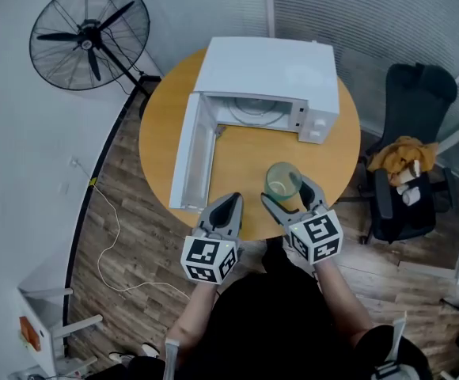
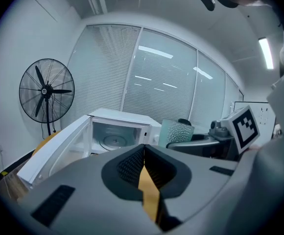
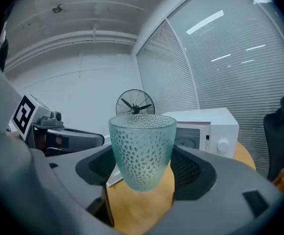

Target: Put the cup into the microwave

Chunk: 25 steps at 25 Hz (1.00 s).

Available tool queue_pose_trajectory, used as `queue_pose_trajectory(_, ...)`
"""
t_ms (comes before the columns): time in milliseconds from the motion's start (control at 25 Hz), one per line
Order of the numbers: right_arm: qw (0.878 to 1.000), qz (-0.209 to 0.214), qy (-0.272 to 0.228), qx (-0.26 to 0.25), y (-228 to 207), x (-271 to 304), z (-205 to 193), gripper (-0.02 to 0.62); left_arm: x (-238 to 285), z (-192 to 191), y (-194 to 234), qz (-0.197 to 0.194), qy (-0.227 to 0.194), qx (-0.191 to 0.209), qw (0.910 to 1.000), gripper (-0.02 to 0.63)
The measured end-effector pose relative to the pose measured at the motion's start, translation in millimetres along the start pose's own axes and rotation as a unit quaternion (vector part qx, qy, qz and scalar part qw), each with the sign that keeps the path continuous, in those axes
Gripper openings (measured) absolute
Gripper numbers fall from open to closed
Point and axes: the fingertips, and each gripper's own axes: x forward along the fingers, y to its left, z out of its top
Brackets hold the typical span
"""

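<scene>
Nearest the person, the right gripper (image 1: 287, 190) has its two grey jaws clamped on the flanks of the pale green dimpled glass cup (image 3: 142, 151); the cup stands upright, mouth up, its long axis vertical, near the front edge of the round wooden table (image 1: 154, 137); its base seems lifted just clear of the wood, though this cannot be told for certain. Just beside it, the left gripper (image 1: 231, 204) has its jaws pressed together with nothing between them; it hangs over the table edge.

The relation that matters: the open cavity of the white box-shaped microwave (image 1: 269, 74) lies ahead of the cup and a little to the left of the right gripper, across a bare stretch of tabletop; the right gripper already carries the cup. The white microwave door (image 1: 191, 153) is swung fully open on the left and reaches back toward the person, so its free end stands close to the left gripper; it flanks the route rather than blocking it. The panel with two round knobs (image 1: 312, 125) bounds the cavity on the right; I judge the cup must go between the two.

Farther off, a black pedestal fan (image 1: 89, 36) stands at the far left; a black office chair (image 1: 413, 101) bearing an orange cloth (image 1: 403, 155) stands to the right.
</scene>
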Motion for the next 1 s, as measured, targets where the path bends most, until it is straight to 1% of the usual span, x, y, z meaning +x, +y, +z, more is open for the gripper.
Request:
queue_pose_trajectory(240,1.0,0.026,0.01,-0.002,-32.2,24.0,-6.1,0.357,33.5,9.2,5.3,0.02,0.0,0.004,0.9998,-0.002)
queue_pose_trajectory(560,0.998,0.043,0.035,-0.008,-48.2,57.3,-18.1,0.359,55.6,12.0,20.5,0.036,0.0,-0.011,0.9993,-0.002)
queue_pose_trajectory(720,0.998,0.039,0.045,-0.012,-56.0,78.6,-27.5,0.359,66.1,12.6,30.6,0.035,0.003,-0.013,0.9993,-0.002)
queue_pose_trajectory(1000,0.998,0.013,0.057,-0.008,-75.2,120.4,-36.5,0.357,92.7,12.9,54.9,0.021,0.013,-0.019,0.9995,-0.002)
